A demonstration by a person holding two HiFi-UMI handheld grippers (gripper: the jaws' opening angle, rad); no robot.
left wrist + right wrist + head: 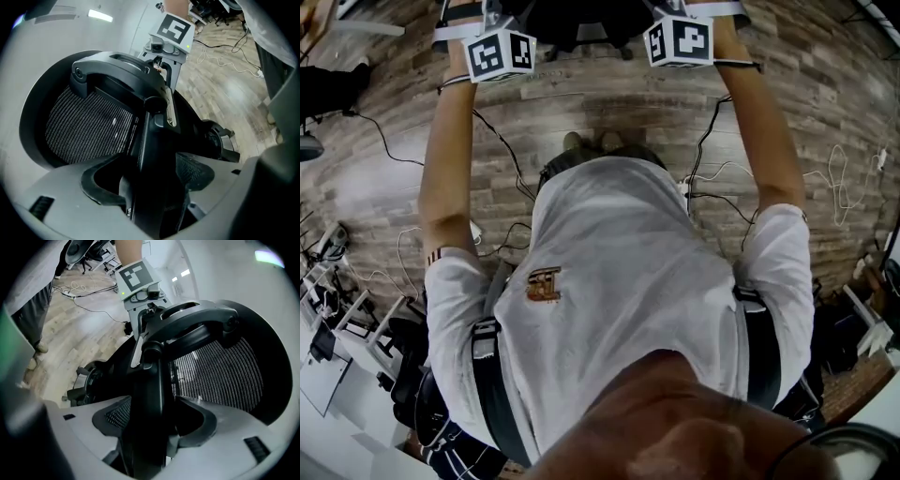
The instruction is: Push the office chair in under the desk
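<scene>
The black office chair (581, 23) shows only at the top edge of the head view, in front of the person's outstretched arms. Its mesh back (89, 126) fills the left gripper view, and the back's black frame bar (154, 154) runs between the jaws of my left gripper (154, 187). The jaws stand wide, a gap showing beside the bar. In the right gripper view the same mesh back (220, 376) and frame bar (150, 390) lie between the wide jaws of my right gripper (150, 423). Both grippers sit side by side at the top of the chair's back. No desk ahead of the chair shows.
Wood-plank floor (825, 84) with several loose cables (834, 178) and a power strip lies around the person's feet. White desks with equipment (328, 375) stand at the lower left. Other chairs (79, 249) stand far back in the room.
</scene>
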